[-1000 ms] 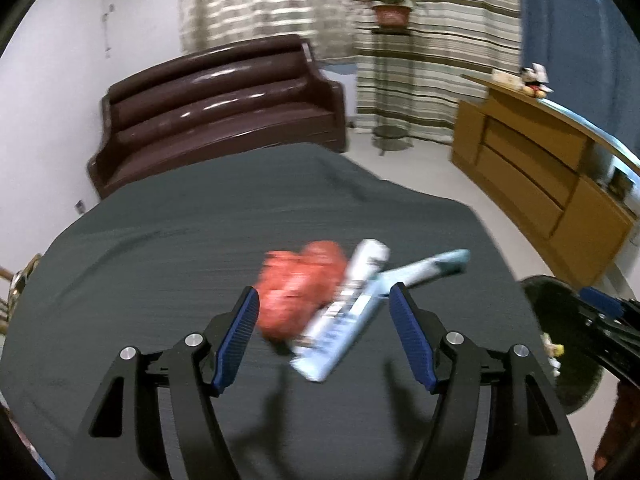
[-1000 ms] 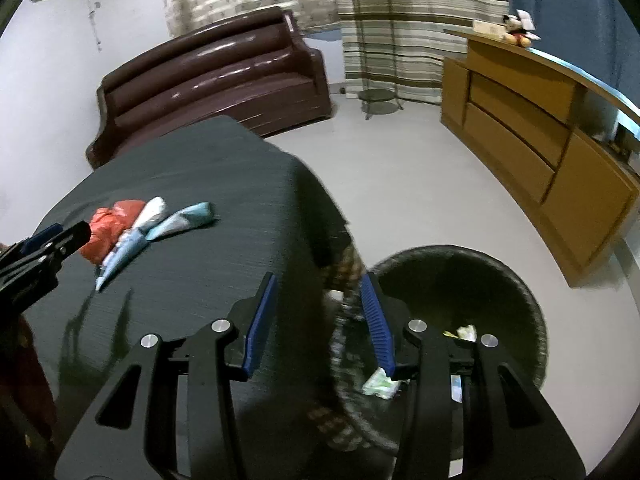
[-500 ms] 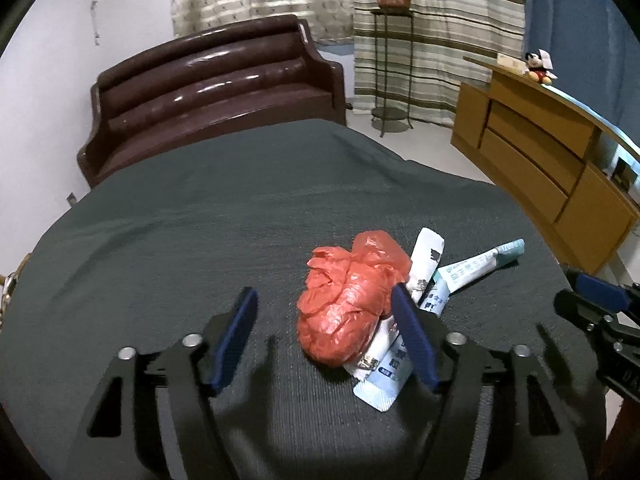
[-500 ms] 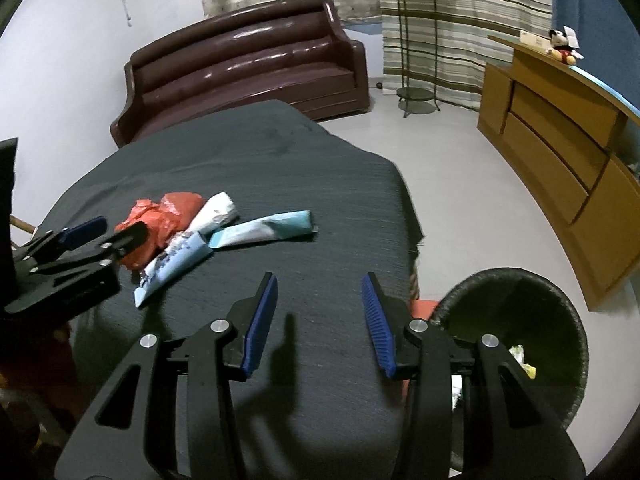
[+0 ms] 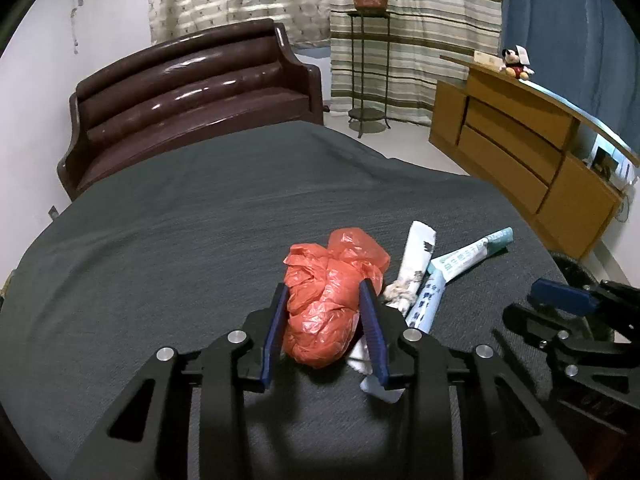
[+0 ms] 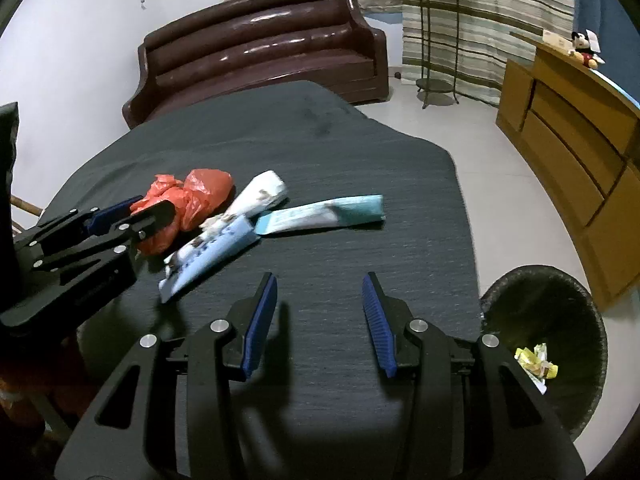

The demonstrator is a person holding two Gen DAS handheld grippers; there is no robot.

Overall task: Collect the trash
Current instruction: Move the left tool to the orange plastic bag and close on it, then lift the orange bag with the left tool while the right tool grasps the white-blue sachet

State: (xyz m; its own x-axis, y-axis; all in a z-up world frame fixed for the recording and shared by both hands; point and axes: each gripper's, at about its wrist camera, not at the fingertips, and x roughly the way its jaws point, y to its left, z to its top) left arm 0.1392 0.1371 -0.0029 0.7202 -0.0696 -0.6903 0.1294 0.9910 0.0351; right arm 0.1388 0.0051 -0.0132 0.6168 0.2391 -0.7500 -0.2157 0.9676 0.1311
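Left tongs (image 5: 324, 296) of mine have just been closing and are squeezing the crumpled red bag (image 5: 328, 304) on the dark tablecloth (image 5: 180, 240); my right tongs (image 6: 318, 292) are hanging apart, empty, near the wrappers (image 6: 224, 240).

teal tube (image 5: 466, 255): pale printed characters seen along its side, too small to be read
light-blue wrapper (image 5: 427, 304): dark print noted, not legible
white wrapper (image 5: 416, 256): dark markings only, unreadable

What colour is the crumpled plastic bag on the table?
Orange-red; the crumpled plastic bag shows best in the left wrist view.
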